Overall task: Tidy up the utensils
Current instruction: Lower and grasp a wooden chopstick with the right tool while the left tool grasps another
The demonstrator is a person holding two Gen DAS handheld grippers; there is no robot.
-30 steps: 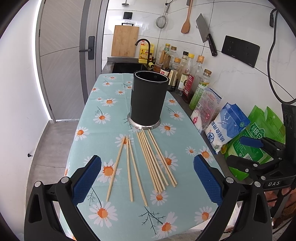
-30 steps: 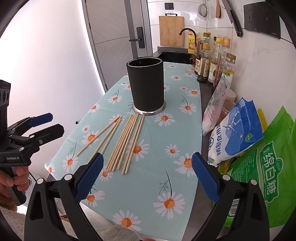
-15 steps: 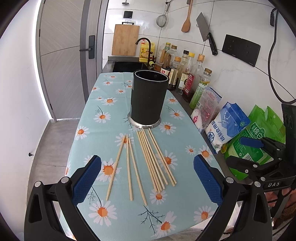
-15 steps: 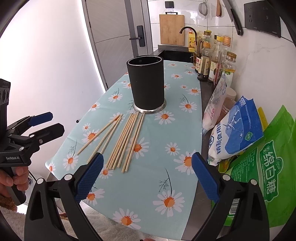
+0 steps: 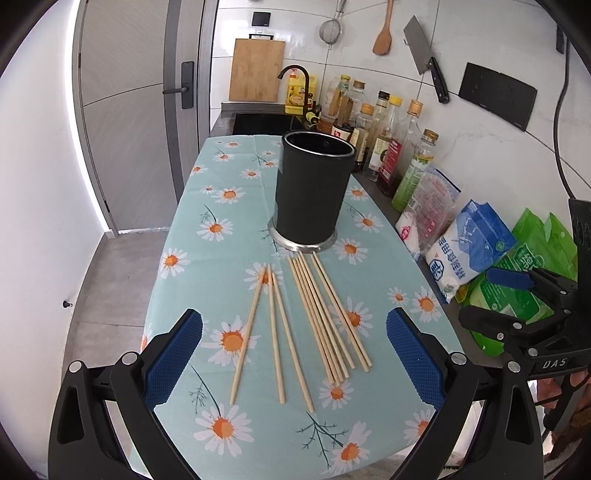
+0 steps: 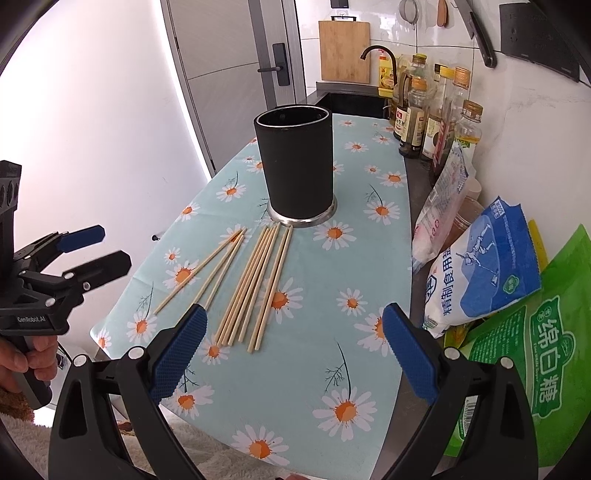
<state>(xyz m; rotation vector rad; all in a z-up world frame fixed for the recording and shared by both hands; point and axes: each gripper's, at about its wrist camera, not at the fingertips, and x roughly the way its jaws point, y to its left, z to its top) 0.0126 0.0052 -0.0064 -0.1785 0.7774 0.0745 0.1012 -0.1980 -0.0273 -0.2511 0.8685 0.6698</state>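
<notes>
Several wooden chopsticks [image 5: 325, 314] lie flat on the daisy tablecloth [image 5: 207, 258], in a tight bunch and a looser group of three [image 5: 271, 328] to its left. They also show in the right wrist view [image 6: 255, 284]. A black cylindrical utensil holder [image 5: 314, 192] stands upright just behind them; it also shows in the right wrist view [image 6: 297, 166]. My left gripper [image 5: 293, 358] is open and empty, held above the near ends of the chopsticks. My right gripper [image 6: 293, 354] is open and empty, near the table's front right.
Bottles [image 5: 388, 140] line the counter by the wall. Bags of salt [image 6: 480, 269] and sugar [image 6: 532, 354] lie right of the table. A sink [image 5: 266, 118], cutting board [image 5: 256, 70], cleaver [image 5: 424, 55] and spatula [image 5: 384, 29] are at the back. The floor drops off left.
Both grippers have drifted slightly; the chopsticks and holder have not moved. Both grippers stay open.
</notes>
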